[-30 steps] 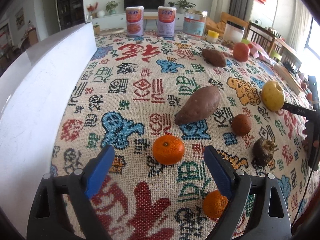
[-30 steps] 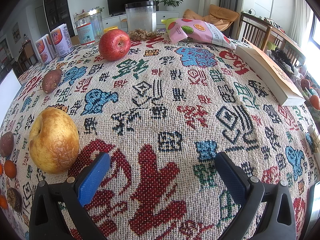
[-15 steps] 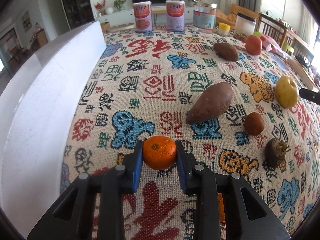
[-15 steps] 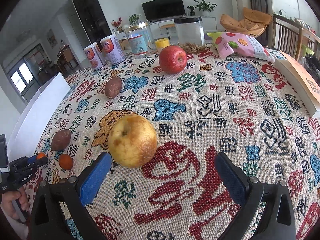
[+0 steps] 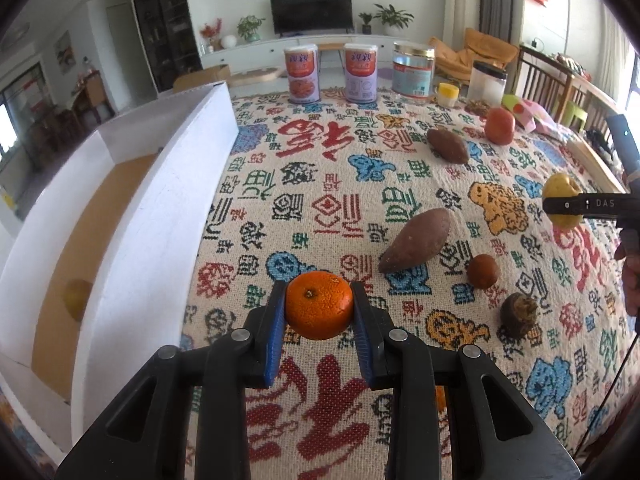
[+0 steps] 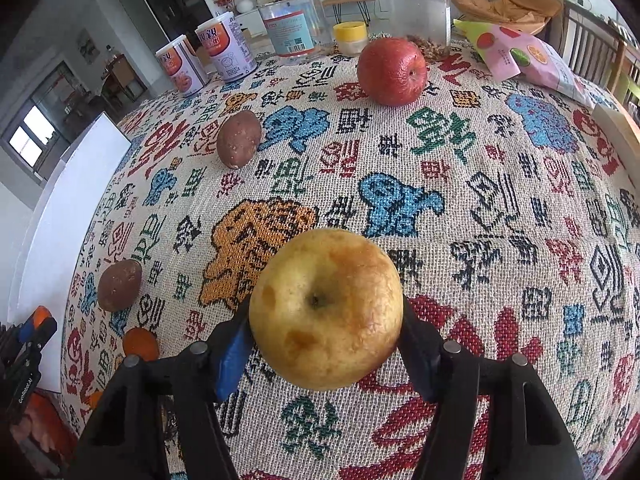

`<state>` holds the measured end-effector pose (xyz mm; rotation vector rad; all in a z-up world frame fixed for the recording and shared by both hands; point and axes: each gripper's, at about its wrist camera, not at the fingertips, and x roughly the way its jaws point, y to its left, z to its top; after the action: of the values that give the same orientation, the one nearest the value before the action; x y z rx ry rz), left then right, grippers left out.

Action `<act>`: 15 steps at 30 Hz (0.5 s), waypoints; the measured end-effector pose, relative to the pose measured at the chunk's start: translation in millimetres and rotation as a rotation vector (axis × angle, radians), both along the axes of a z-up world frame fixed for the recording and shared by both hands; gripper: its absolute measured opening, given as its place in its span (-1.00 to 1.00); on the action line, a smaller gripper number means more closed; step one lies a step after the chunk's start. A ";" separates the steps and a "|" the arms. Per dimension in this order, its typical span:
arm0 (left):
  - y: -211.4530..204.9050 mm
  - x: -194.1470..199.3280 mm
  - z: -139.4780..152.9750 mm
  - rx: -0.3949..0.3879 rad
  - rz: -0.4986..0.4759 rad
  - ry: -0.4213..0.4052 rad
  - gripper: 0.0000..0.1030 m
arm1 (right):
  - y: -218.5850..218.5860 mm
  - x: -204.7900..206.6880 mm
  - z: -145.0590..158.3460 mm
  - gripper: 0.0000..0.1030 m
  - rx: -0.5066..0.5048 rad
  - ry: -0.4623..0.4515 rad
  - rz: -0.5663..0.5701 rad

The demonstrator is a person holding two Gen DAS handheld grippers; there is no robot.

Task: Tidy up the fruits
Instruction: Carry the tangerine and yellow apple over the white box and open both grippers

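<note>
My left gripper (image 5: 319, 312) is shut on an orange mandarin (image 5: 319, 309) and holds it just above the patterned cloth, right of the white box (image 5: 160, 216). A yellow fruit (image 5: 78, 298) lies inside the box. My right gripper (image 6: 326, 332) is shut on a yellow apple (image 6: 326, 306); it also shows at the right edge of the left wrist view (image 5: 562, 205). A red apple (image 6: 392, 70) sits far back. Two sweet potatoes (image 5: 416, 244) (image 5: 447, 145) lie mid-table.
A small brown fruit (image 5: 483, 271), a dark knobbly fruit (image 5: 519, 314) and another mandarin (image 6: 140, 344) lie on the cloth. Cans (image 5: 303, 74), jars (image 5: 412, 70), a snack bag (image 6: 524, 56) and a book (image 6: 616, 128) stand along the far and right sides.
My left gripper closed on the mandarin and lifted it slightly. My right gripper swung over to the yellow apple and closed on it.
</note>
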<state>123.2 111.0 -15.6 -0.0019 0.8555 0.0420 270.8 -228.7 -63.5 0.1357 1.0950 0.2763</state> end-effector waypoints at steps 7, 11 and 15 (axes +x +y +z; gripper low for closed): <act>90.7 -45.4 83.4 -0.229 0.073 -0.124 -0.41 | 67.1 -17.6 81.1 0.27 0.188 -0.051 0.153; 170.7 -56.2 92.5 -0.210 0.232 -0.113 -0.41 | 182.6 -44.0 119.4 0.27 0.277 -0.064 0.398; 241.3 -54.3 59.0 -0.189 0.388 -0.003 -0.41 | 303.4 -80.4 132.4 0.27 0.344 -0.030 0.631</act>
<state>68.9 352.2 43.4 -0.3452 0.8434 0.3248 190.4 74.7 68.9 0.0875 1.0309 1.0307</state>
